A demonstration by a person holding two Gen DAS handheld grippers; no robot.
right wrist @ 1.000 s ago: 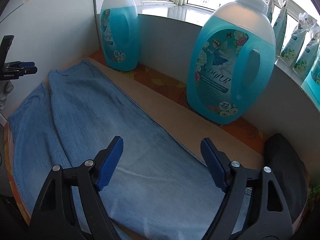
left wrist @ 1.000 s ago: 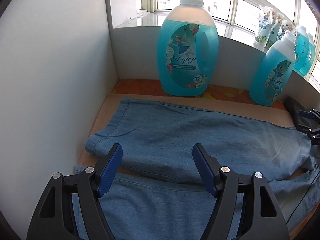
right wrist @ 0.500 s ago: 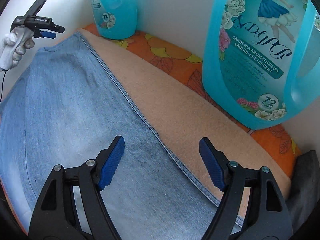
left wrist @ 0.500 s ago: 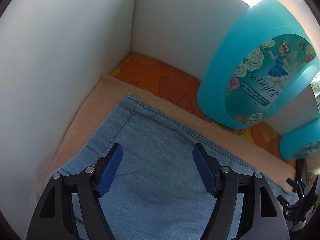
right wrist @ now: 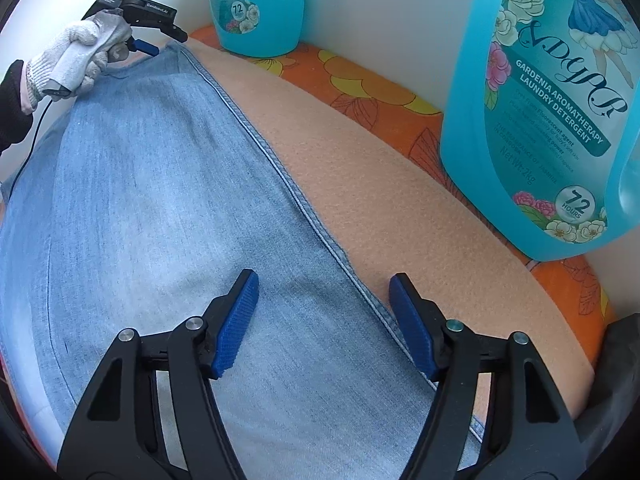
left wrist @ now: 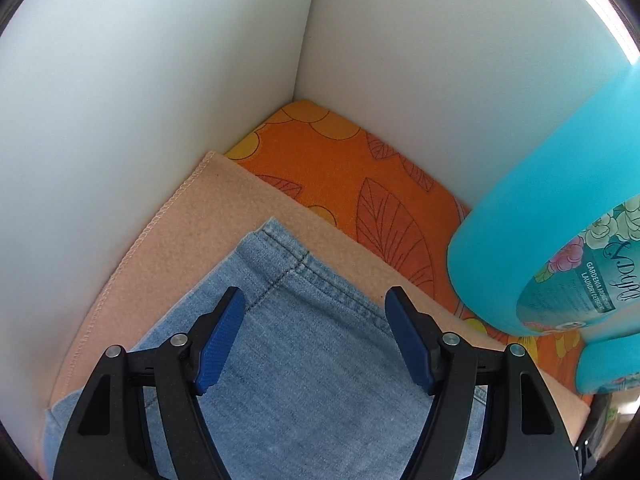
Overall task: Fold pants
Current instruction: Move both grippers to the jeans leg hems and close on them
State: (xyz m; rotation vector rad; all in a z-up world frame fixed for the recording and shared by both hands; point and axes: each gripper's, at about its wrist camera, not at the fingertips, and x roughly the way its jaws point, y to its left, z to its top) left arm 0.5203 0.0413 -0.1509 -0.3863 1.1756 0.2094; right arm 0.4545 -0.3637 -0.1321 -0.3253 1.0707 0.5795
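Light blue denim pants (right wrist: 160, 200) lie flat on a peach blanket (right wrist: 400, 208). In the left wrist view their hemmed corner (left wrist: 280, 248) points toward the wall corner. My left gripper (left wrist: 314, 294) hangs open just above that corner, with denim under both blue pads. The right wrist view shows the same left gripper (right wrist: 160, 42) at the far end of the pants, held by a white-gloved hand (right wrist: 80, 60). My right gripper (right wrist: 323, 278) straddles the pants' long seamed edge (right wrist: 304, 208). Its jaws are closing, and the pads are not pressing the cloth.
Two large turquoise detergent bottles (right wrist: 560, 100) (right wrist: 260, 4) stand on an orange floral cloth (left wrist: 352, 176) along the white back wall (left wrist: 440, 60). A white side wall (left wrist: 120, 100) closes the left end. A dark cloth (right wrist: 616, 380) lies at the right edge.
My left gripper has swung toward the wall corner and dropped onto the pants' hem corner. My right gripper has sunk closer to the seamed edge, and its jaws have narrowed.
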